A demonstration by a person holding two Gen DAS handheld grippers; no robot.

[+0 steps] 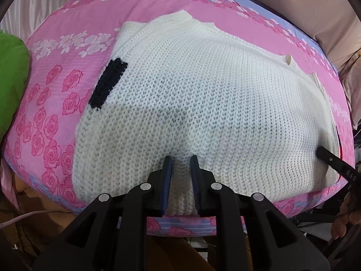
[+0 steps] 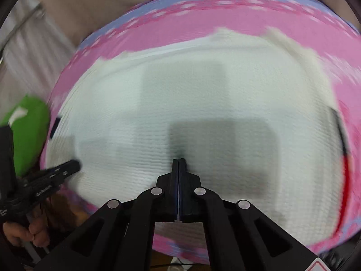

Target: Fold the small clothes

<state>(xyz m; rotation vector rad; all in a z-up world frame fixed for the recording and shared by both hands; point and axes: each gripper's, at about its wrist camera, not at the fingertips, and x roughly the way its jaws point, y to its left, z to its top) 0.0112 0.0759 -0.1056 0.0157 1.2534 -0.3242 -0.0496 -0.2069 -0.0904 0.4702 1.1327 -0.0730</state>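
A cream knit sweater [image 1: 203, 90] with a black patch [image 1: 108, 83] at its left edge lies flat on a pink floral sheet [image 1: 56, 67]. At the sweater's near hem my left gripper [image 1: 181, 158] stands with its jaws a little apart, and a ridge of ribbed knit fills the gap against both blue pads. It also shows at the lower left of the right wrist view, where the left gripper [image 2: 74, 164] rests on the sweater [image 2: 203, 85]. My right gripper [image 2: 179, 160] is shut with nothing in it, tips on the knit. That view is blurred. The right gripper [image 1: 320, 152] touches the sweater's right side.
A green cloth [image 1: 11, 79] lies off the sheet's left edge, also the green cloth [image 2: 29, 131]. Beige fabric [image 1: 327, 11] rises behind and to the right. The sheet's near edge [image 1: 180, 228] drops off just below the hem. A person's hand [image 2: 22, 232] holds the left gripper.
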